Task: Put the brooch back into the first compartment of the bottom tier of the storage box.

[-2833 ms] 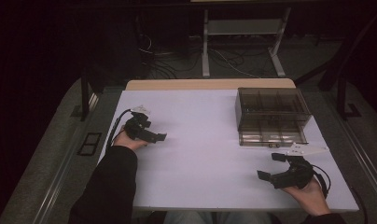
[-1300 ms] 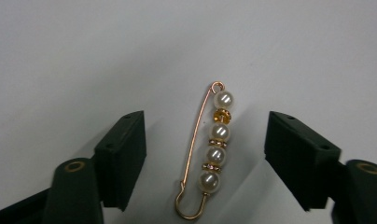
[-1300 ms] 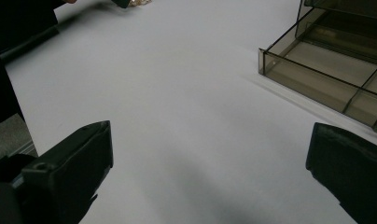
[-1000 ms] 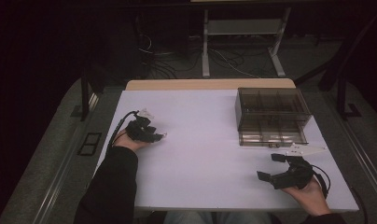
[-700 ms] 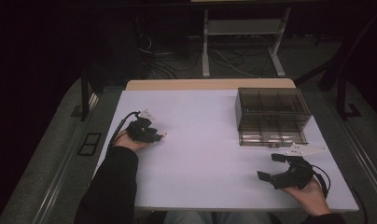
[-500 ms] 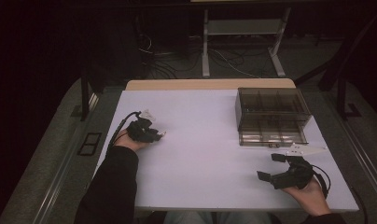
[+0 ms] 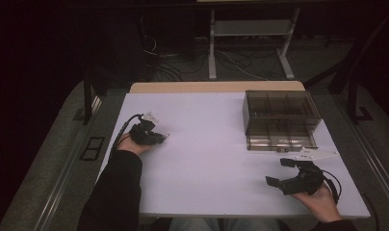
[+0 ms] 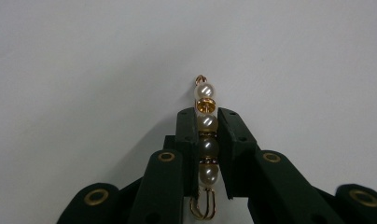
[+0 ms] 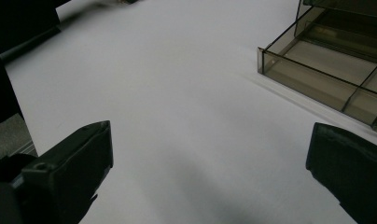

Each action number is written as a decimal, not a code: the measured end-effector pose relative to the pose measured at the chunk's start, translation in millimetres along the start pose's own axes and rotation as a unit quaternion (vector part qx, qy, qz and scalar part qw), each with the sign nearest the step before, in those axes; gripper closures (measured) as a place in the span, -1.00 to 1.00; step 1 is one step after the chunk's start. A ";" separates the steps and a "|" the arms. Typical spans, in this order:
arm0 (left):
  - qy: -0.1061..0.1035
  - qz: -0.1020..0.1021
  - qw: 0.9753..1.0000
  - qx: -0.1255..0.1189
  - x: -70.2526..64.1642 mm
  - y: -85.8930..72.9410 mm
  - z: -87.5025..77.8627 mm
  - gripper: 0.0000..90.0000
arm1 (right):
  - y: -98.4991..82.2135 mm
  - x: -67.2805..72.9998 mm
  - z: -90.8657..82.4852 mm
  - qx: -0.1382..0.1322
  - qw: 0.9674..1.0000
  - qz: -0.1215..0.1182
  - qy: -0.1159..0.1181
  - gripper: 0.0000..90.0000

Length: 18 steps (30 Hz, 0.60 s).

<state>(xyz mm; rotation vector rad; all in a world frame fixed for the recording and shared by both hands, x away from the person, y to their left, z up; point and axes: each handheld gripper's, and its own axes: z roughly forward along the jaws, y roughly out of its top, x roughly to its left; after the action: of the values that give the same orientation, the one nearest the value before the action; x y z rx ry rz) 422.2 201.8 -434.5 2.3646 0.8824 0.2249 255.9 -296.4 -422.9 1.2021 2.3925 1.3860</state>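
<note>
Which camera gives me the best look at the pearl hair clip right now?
The left gripper view: the pearl hair clip sits lengthwise between the left gripper jaws, which have just closed on it. In the high view it is just a pale speck; the right gripper view faces elsewhere.

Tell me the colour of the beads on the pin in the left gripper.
Pearly white beads with gold fittings, seen best in the left gripper view.

Black tool (image 8: 207,140) with brass-ringed screws; dark sleeve (image 7: 116,187) on left arm
</note>
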 end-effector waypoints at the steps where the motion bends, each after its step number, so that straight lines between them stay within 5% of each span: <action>1: -0.001 0.001 1.000 0.002 0.6 0.3 -0.2 0.74 | 0.0 0.0 -0.1 0.000 1.000 0.000 0.000 -1.00; 18: -0.020 -0.010 0.999 -0.030 -1.9 9.9 -11.9 0.75 | -0.1 -0.7 -0.8 -0.002 1.000 0.001 -0.001 -1.00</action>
<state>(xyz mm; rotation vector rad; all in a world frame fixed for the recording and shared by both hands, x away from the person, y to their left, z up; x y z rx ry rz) 421.9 200.3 -418.9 2.2971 0.8671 0.1915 255.9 -297.4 -422.8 1.2046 2.3863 1.3890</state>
